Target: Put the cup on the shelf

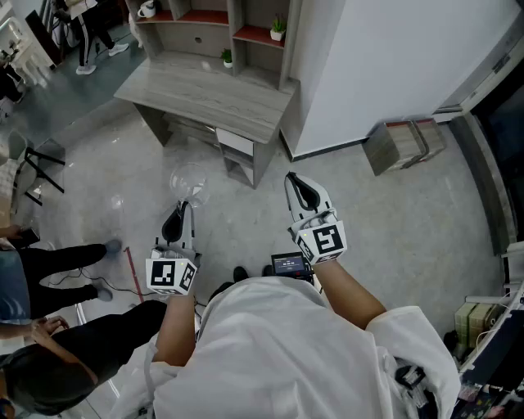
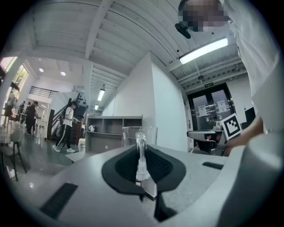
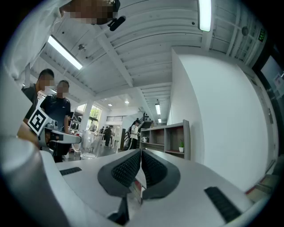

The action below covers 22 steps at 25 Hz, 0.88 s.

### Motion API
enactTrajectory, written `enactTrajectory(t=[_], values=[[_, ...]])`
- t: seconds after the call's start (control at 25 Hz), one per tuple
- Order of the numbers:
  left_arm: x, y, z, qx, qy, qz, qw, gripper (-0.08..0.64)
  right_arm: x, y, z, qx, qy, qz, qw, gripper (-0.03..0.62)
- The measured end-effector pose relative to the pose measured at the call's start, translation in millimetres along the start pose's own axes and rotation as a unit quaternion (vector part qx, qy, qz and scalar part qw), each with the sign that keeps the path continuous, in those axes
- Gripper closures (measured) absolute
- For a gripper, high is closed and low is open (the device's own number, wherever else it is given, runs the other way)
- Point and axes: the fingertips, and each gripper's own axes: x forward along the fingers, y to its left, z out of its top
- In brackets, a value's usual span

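Note:
A clear glass cup hangs above the floor, and my left gripper is shut on its wall. In the left gripper view the glass stands up between the dark pads, its edge pinched at the left gripper. My right gripper is level with it to the right, shut and empty; its pads meet at the right gripper. The shelf stands ahead on a grey desk. From the right gripper view the cup and the shelf both show.
A white wall block rises right of the desk, with a wooden box at its foot. Small potted plants and a white kettle sit in the shelf. People and a chair are to the left.

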Motion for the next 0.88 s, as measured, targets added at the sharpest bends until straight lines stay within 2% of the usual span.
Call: enactTrajectory(t=[0.4,0.56,0.88], values=[[8,-2,-3,0.004,-0.001,0.013,0.9999,0.532,-3,-15,0,0.016,-0.022,-0.007,1.000,0.558],[10,-6,-5,-0.006,-0.001,0.011,0.9999,0.532,-8,-18,-2,0.016,-0.018,-0.010,1.000,0.558],[16,-9,-3,0.000,0.000,0.013,0.9999,0.532,-3,-24,-8,0.018,-0.014,-0.003,1.000,0.558]])
